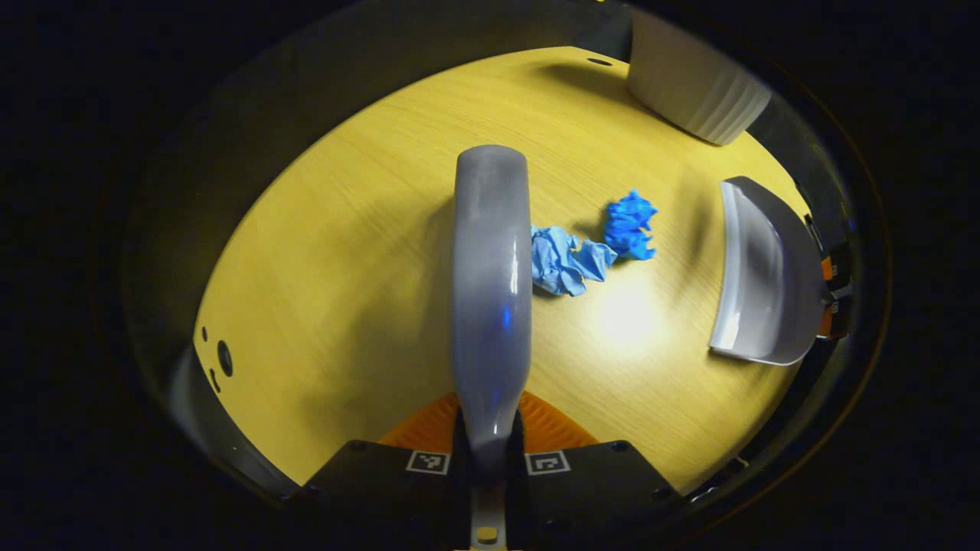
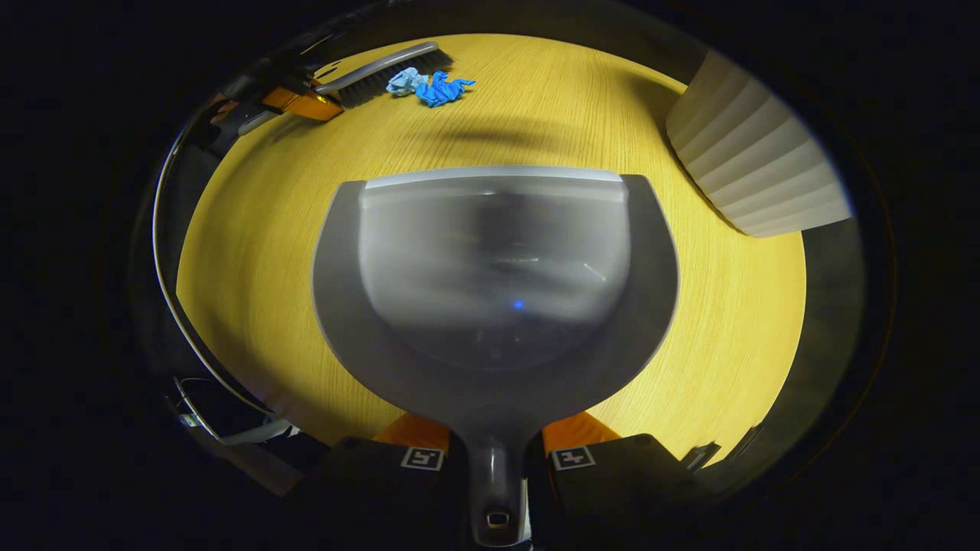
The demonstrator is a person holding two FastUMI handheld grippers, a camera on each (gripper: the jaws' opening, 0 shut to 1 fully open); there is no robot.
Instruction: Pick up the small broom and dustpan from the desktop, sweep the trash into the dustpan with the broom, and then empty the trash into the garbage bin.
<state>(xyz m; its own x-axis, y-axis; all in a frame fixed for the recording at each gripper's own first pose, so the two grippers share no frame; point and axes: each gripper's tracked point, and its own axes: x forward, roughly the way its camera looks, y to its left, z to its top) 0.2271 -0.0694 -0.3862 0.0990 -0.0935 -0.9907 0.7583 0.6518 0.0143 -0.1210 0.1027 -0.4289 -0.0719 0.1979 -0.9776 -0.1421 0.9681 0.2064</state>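
On the yellow desktop (image 1: 321,291), the ribbed garbage bin (image 2: 754,168) stands ahead for emptying. Right gripper (image 2: 496,459) clamps the dustpan (image 2: 494,283) handle, mouth forward to receive trash. Left gripper (image 1: 488,459) grips the broom (image 1: 491,283), bristles beside the blue paper wads (image 1: 589,245).

My yellow wood-grain desktop (image 1: 344,268) carries two crumpled blue paper wads (image 1: 589,245) and a white ribbed bin (image 1: 693,84).
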